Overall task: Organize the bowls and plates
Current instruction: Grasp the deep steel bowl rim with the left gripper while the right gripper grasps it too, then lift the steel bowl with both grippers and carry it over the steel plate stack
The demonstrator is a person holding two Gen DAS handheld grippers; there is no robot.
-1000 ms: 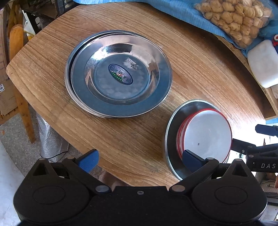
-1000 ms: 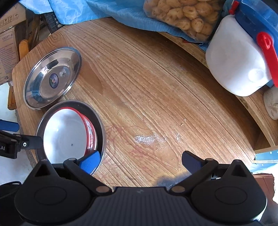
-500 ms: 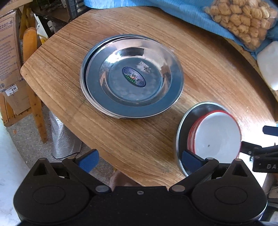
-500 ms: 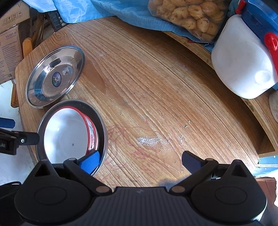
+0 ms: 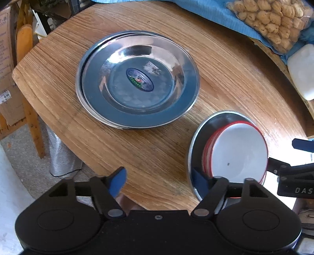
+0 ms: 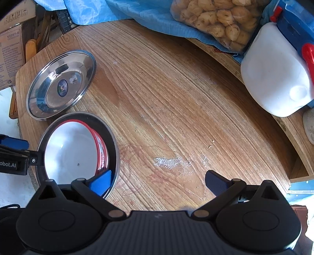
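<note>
A stack of steel plates (image 5: 137,80) lies on the round wooden table (image 5: 235,64), also in the right wrist view (image 6: 60,84). Beside it a steel bowl (image 5: 198,141) holds nested white bowls with red rims (image 5: 239,153); the stack shows in the right wrist view too (image 6: 72,149). My left gripper (image 5: 159,181) is open and empty at the table's near edge, its right finger over the steel bowl's rim. My right gripper (image 6: 157,182) is open and empty, its left finger over the steel bowl's near rim.
A bag of lumpy snacks (image 6: 215,17) lies on a blue cloth (image 6: 137,13) at the back. A white plastic jug (image 6: 274,78) stands at the right. White powder specks (image 6: 170,162) mark the table. A wooden chair (image 5: 25,58) and cardboard boxes (image 6: 9,49) stand left.
The left gripper has shifted left and back, so the plates and bowls sit further right in its view. The right gripper has drawn back slightly. Both stay open.
</note>
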